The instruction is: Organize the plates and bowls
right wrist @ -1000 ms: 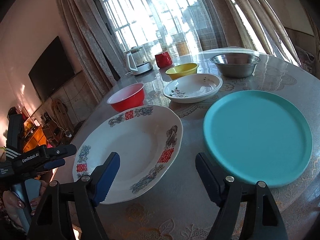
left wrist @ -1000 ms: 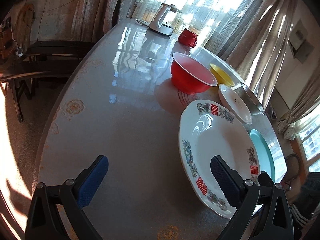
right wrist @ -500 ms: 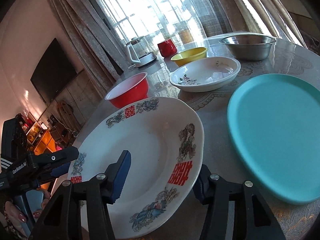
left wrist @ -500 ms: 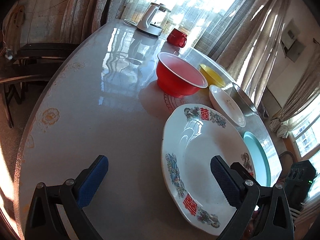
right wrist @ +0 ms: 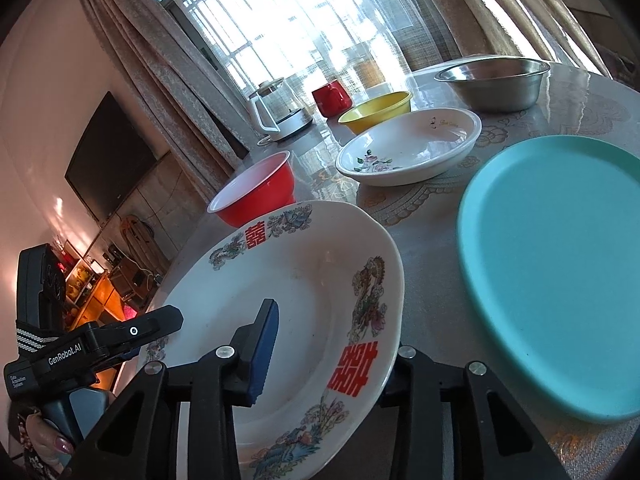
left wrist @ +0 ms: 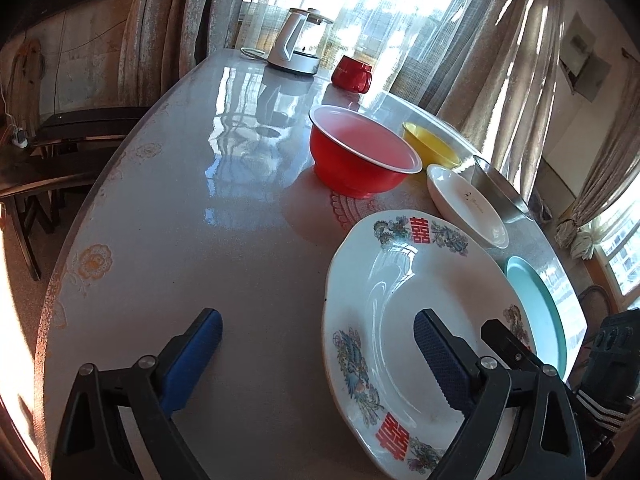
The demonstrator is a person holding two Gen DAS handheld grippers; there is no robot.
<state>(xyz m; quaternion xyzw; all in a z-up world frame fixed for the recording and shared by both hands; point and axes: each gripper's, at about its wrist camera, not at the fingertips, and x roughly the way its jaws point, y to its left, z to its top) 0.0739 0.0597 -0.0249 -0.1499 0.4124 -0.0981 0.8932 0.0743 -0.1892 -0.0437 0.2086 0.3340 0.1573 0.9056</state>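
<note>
The table [left wrist: 192, 216] carried, largest first, a white plate [right wrist: 304, 304] at the near edge, a teal plate [right wrist: 560, 272] just beside it, then a floral dish [right wrist: 408, 152], steel bowl [right wrist: 496, 80], red bowl [right wrist: 256, 192] and yellow bowl [right wrist: 376, 110] farther back. The right gripper [right wrist: 328, 360] straddled the white plate's near rim, one blue pad over the well and the other under the edge, its jaws having just been closing; contact could not be confirmed. The left gripper [left wrist: 316, 356] stood released, closing slightly, one pad over the plate and one over bare table.
</note>
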